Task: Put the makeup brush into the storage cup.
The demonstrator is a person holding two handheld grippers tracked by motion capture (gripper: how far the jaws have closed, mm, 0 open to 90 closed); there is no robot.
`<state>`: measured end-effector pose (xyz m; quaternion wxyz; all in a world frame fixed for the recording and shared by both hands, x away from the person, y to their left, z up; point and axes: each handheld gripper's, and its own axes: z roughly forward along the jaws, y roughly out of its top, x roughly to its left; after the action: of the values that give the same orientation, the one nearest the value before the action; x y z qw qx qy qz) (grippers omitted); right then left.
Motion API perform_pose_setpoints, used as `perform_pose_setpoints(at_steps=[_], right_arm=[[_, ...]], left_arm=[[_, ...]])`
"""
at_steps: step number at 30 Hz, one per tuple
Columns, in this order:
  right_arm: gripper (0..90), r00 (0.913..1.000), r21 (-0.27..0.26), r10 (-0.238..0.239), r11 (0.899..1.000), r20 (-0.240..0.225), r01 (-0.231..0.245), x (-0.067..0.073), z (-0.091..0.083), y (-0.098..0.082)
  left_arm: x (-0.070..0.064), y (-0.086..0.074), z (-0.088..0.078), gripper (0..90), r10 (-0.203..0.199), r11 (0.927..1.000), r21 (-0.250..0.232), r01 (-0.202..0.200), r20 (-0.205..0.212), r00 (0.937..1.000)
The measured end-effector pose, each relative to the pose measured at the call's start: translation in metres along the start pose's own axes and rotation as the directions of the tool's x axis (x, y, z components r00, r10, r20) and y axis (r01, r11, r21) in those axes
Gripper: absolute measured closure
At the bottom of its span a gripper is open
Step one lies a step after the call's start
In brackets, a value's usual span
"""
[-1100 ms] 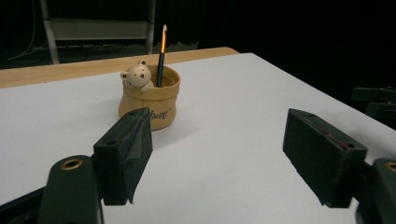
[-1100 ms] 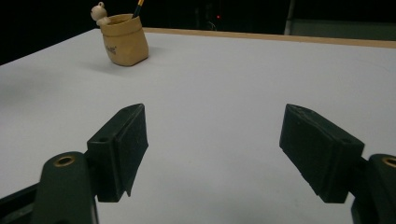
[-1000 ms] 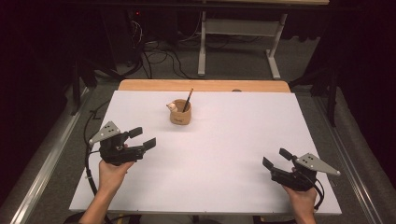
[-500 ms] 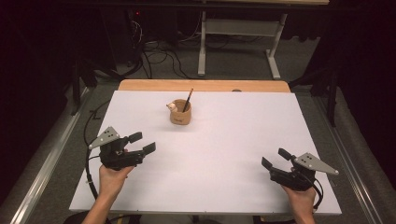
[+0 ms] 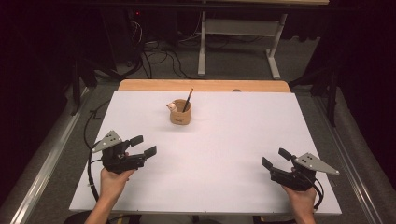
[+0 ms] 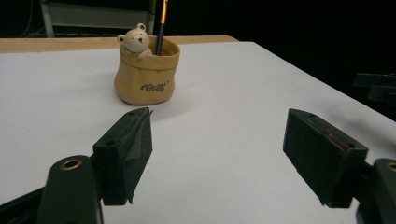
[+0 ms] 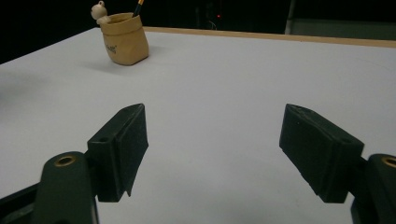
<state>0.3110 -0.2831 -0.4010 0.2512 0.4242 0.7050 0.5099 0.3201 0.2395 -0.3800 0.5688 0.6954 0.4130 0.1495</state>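
Observation:
A tan sack-shaped pot (image 5: 180,113) with a small bear figure (image 6: 135,40) on its rim stands on the white table (image 5: 233,140), toward the back middle. A dark pencil (image 5: 187,100) sticks up out of it. My left gripper (image 5: 143,146) sits at the front left, open and empty, jaws pointing right toward the pot (image 6: 148,73). My right gripper (image 5: 275,157) rests at the front right, open and empty, with the pot (image 7: 126,38) far off to its upper left.
A wooden strip (image 5: 205,86) runs along the table's far edge. Behind it stand a metal frame (image 5: 238,42) and loose cables (image 5: 159,51) on the floor. A rail (image 5: 42,172) borders the left side. The other gripper (image 6: 376,86) shows at the right edge.
My left gripper has drifted slightly toward the front of the table. The right gripper has barely moved. Both stay open.

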Motion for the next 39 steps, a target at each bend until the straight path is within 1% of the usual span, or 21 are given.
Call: perform_pose_setpoints(at_steps=[3, 5, 7, 11, 13, 16, 17, 18, 20, 21, 22, 24, 26, 28, 30, 31, 32, 34, 37, 39], right_arm=[[25.4, 1.0, 0.003, 0.003, 1.0, -0.004, -0.003, 0.001, 0.0, 0.0], [25.4, 1.0, 0.005, 0.004, 1.0, -0.006, -0.004, 0.001, 0.001, 0.0], [25.4, 1.0, 0.003, 0.005, 1.0, -0.004, -0.005, 0.0, 0.001, 0.0], [25.4, 1.0, 0.001, 0.002, 1.0, -0.006, -0.002, -0.001, 0.0, 0.0], [25.4, 1.0, 0.006, 0.006, 1.0, -0.003, -0.005, 0.0, 0.001, 0.0], [25.4, 1.0, 0.011, 0.002, 1.0, -0.003, -0.002, 0.0, 0.002, 0.0], [25.4, 1.0, 0.011, 0.002, 1.0, -0.003, -0.002, 0.0, 0.002, 0.0], [25.4, 1.0, 0.01, 0.003, 1.0, -0.004, -0.002, 0.0, 0.002, 0.0], [25.4, 1.0, 0.011, 0.0, 1.0, -0.004, 0.0, 0.001, 0.002, 0.0], [25.4, 1.0, 0.013, 0.004, 1.0, -0.003, -0.004, 0.0, 0.002, 0.0], [25.4, 1.0, 0.013, 0.003, 1.0, -0.002, -0.003, 0.0, 0.002, 0.0], [25.4, 1.0, 0.012, 0.003, 1.0, 0.001, -0.003, 0.0, 0.002, 0.0], [25.4, 1.0, 0.016, 0.004, 1.0, 0.003, -0.004, 0.001, 0.003, 0.0], [25.4, 1.0, 0.019, 0.003, 1.0, -0.001, -0.003, 0.001, 0.003, -0.001], [25.4, 1.0, 0.022, 0.0, 1.0, 0.001, 0.0, 0.001, 0.003, -0.001], [25.4, 1.0, 0.022, 0.001, 1.0, 0.004, -0.001, 0.0, 0.003, -0.001], [25.4, 1.0, 0.024, 0.006, 1.0, 0.006, -0.006, 0.0, 0.004, -0.001], [25.4, 0.9999, 0.027, 0.009, 1.0, 0.011, -0.01, -0.002, 0.004, -0.002], [25.4, 0.9997, 0.025, 0.015, 1.0, 0.018, -0.015, -0.003, 0.003, -0.002], [25.4, 0.9997, 0.024, 0.015, 1.0, 0.019, -0.015, -0.003, 0.002, -0.002]], left_arm=[[0.001, -0.002, 0.001, 25.2, 0.007, 1.0, 0.005, -0.007, -0.005, 1.0], [0.001, -0.004, 0.002, 25.2, 0.008, 1.0, -0.002, -0.008, -0.008, 0.9999], [0.0, -0.006, 0.004, 25.3, 0.008, 1.0, 0.001, -0.008, -0.007, 0.9999], [0.0, -0.01, 0.005, 25.4, 0.024, 0.9997, 0.001, -0.024, -0.018, 0.9996], [-0.001, -0.013, 0.006, 25.7, 0.024, 0.9997, -0.002, -0.024, -0.019, 0.9995], [-0.002, -0.017, 0.01, 25.6, 0.026, 0.9997, 0.005, -0.026, -0.02, 0.9995], [-0.001, -0.018, 0.012, 25.1, 0.028, 0.9996, 0.011, -0.028, -0.028, 0.9992], [-0.001, -0.019, 0.013, 24.8, 0.027, 0.9995, 0.018, -0.026, -0.039, 0.9989], [0.001, -0.021, 0.016, 24.6, 0.012, 0.9998, 0.018, -0.011, -0.037, 0.9992], [0.0, -0.021, 0.016, 24.6, 0.013, 0.9997, 0.019, -0.013, -0.041, 0.9991], [0.0, -0.022, 0.016, 24.5, 0.023, 0.9995, 0.021, -0.022, -0.047, 0.9986], [0.001, -0.022, 0.016, 24.5, 0.023, 0.9996, 0.015, -0.022, -0.056, 0.9981], [0.002, -0.024, 0.016, 24.4, 0.01, 0.9999, 0.01, -0.01, -0.057, 0.9983], [0.003, -0.025, 0.017, 24.5, -0.001, 0.9999, 0.016, 0.002, -0.054, 0.9986], [0.002, -0.026, 0.019, 24.8, 0.01, 0.9997, 0.025, -0.008, -0.052, 0.9986], [0.001, -0.026, 0.019, 25.1, 0.023, 0.9994, 0.025, -0.022, -0.054, 0.9983], [0.0, -0.026, 0.021, 25.2, 0.022, 0.9995, 0.025, -0.021, -0.046, 0.9987], [-0.002, -0.027, 0.022, 25.2, 0.033, 0.9991, 0.027, -0.032, -0.039, 0.9987], [-0.003, -0.028, 0.022, 25.2, 0.047, 0.9982, 0.039, -0.045, -0.045, 0.9979], [-0.003, -0.028, 0.022, 25.0, 0.047, 0.9982, 0.039, -0.045, -0.052, 0.9975]])
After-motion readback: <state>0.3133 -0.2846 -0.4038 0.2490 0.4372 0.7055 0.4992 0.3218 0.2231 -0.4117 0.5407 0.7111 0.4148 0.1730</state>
